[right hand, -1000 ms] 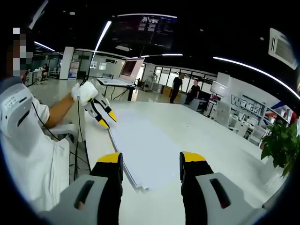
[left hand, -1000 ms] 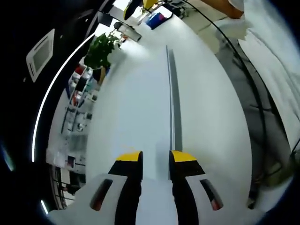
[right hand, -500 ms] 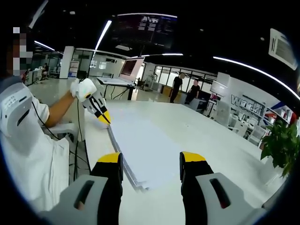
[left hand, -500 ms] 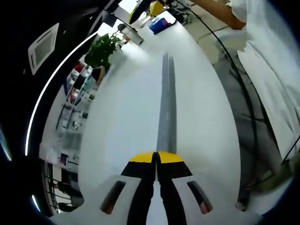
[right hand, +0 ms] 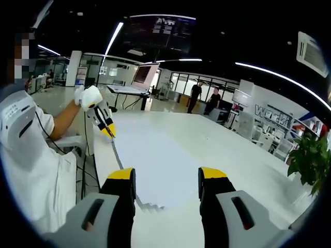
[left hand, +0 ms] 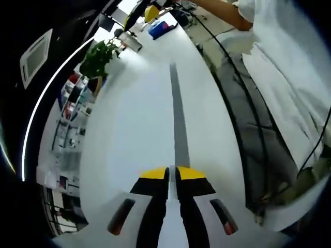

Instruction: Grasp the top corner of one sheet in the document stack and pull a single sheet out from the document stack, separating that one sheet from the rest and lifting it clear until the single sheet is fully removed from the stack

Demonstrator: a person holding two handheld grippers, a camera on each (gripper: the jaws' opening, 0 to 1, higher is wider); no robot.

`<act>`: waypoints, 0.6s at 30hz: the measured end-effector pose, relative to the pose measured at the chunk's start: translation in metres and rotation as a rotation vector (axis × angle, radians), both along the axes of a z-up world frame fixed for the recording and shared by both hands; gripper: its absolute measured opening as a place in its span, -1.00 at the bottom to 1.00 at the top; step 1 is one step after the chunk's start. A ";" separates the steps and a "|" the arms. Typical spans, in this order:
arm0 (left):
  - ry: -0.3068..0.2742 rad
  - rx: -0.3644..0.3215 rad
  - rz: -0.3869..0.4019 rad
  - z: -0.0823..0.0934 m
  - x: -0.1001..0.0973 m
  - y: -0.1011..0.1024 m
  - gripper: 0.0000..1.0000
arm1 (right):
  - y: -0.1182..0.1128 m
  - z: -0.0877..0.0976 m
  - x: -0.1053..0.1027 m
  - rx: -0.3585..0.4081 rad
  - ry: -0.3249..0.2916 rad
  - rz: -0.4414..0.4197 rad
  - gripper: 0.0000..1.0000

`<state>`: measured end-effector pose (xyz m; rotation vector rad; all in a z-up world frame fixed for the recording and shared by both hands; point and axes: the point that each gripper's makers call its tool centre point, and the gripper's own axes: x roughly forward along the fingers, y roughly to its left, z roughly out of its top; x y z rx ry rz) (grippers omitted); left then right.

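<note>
on the white table [right hand: 248, 170], paper stack [right hand: 160, 165] beneath office lights.

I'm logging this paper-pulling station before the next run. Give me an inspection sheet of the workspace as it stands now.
Surface: white table, long and bare-topped at the near end.
Job's things: document stack lying flat; single sheet seen edge-on, raised at its corner.
Clutter: blue box at the far table end.
Grippers: left hand-held gripper shut on the sheet corner; right hand-held gripper open over the stack's near end.
Cables: black cable running along the table edge.
Surroundings: potted plant, ceiling light strips, two people standing far off.
</note>
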<state>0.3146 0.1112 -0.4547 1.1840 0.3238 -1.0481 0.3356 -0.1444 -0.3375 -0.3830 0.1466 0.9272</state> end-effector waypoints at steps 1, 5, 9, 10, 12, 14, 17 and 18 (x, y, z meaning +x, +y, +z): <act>0.001 -0.007 0.001 0.000 0.000 0.000 -0.65 | 0.000 -0.001 0.000 -0.001 0.001 0.001 -0.03; -0.006 -0.058 -0.016 0.007 0.000 -0.008 -0.52 | 0.001 0.001 0.000 0.003 -0.001 0.003 -0.03; -0.014 -0.101 -0.048 0.010 -0.002 -0.024 -0.47 | 0.000 0.000 -0.001 0.000 0.000 0.004 -0.03; -0.017 -0.111 -0.055 0.009 -0.001 -0.031 -0.47 | 0.000 -0.001 -0.001 -0.001 0.000 0.004 -0.03; -0.033 -0.118 -0.063 0.008 0.001 -0.040 -0.47 | 0.000 0.000 -0.002 0.001 -0.001 0.004 -0.03; -0.080 -0.128 -0.069 0.009 0.008 -0.050 -0.47 | 0.000 0.000 -0.003 0.002 -0.002 0.004 -0.03; -0.082 -0.125 -0.087 0.004 0.007 -0.062 -0.46 | 0.000 0.000 -0.003 0.001 -0.003 0.005 -0.03; -0.087 -0.129 -0.093 0.003 0.007 -0.067 -0.46 | -0.001 0.000 -0.003 0.000 -0.002 0.005 -0.03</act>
